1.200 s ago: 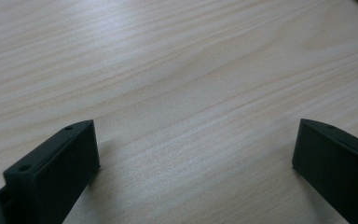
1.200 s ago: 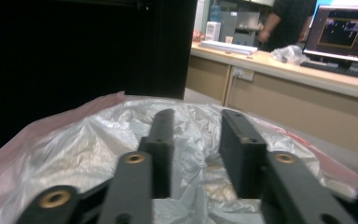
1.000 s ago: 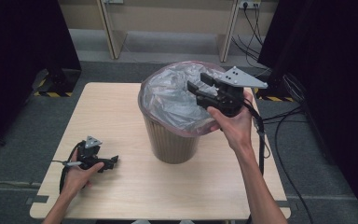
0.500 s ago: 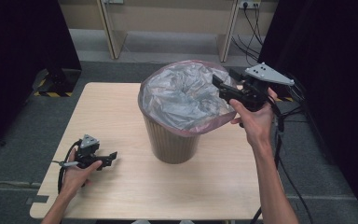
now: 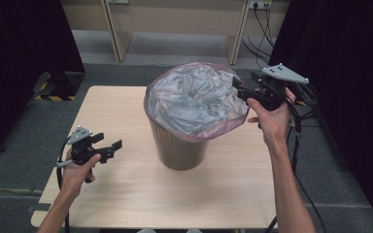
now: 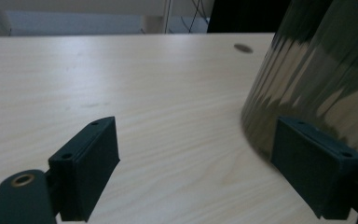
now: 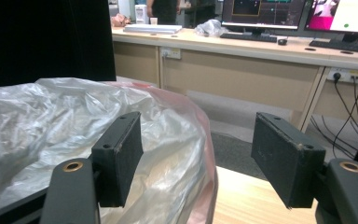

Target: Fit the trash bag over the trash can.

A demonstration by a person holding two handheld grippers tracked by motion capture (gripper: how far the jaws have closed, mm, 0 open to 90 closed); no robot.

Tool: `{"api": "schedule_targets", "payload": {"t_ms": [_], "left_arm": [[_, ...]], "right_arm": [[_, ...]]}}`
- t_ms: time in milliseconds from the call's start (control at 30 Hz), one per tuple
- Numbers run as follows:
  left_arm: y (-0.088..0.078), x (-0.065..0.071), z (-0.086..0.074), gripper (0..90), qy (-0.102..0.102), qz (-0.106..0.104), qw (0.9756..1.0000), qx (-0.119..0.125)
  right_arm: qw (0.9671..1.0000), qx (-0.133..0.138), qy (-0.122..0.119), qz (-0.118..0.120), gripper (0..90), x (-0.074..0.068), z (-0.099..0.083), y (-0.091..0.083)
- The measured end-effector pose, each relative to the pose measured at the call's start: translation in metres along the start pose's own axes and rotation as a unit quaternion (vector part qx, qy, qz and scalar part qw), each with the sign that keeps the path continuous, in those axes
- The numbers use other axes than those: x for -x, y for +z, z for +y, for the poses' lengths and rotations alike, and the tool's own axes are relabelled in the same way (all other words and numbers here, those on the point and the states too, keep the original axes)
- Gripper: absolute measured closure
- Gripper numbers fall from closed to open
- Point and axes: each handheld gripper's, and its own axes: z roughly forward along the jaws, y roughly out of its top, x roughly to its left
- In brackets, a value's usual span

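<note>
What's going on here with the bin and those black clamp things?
A person at a wooden table holds a two-jaw gripper in each hand. A ribbed bin stands mid-table, lined with a plastic bag folded over its rim. The right gripper is at the bag's rim on the bin's right side, jaws open with the bag's edge between them but not pinched. The left gripper hovers open beside the bin, holding nothing.
</note>
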Motion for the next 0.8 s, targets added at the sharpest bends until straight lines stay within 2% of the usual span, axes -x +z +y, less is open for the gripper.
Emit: {"api": "schedule_targets", "payload": {"t_ms": [233,333,467,600,700,800], "left_arm": [[-0.009,0.021,0.026,14.6,0.01,-0.022,0.9989,0.041],[-0.013,0.033,0.036,14.5,0.008,-0.039,0.9977,0.055],[-0.018,0.049,0.048,14.5,0.006,-0.055,0.9958,0.073],[-0.022,0.065,0.059,14.4,0.003,-0.081,0.9931,0.085],[-0.027,0.075,0.065,14.4,0.008,-0.086,0.9917,0.095],[-0.033,0.084,0.07,14.4,0.006,-0.1,0.9893,0.107]], "right_arm": [[0.9999,-0.004,0.014,0.007,36.9,0.008,-0.007,0.008],[0.9998,-0.01,0.014,0.007,38.2,0.01,-0.011,0.011],[0.9997,-0.013,0.019,0.012,39.7,0.011,-0.013,0.014],[0.9996,-0.015,0.021,0.014,41.3,0.011,-0.014,0.016],[0.9995,-0.019,0.019,0.014,42.1,0.011,-0.014,0.018],[0.9995,-0.022,0.018,0.015,42.8,0.012,-0.014,0.019]]}}
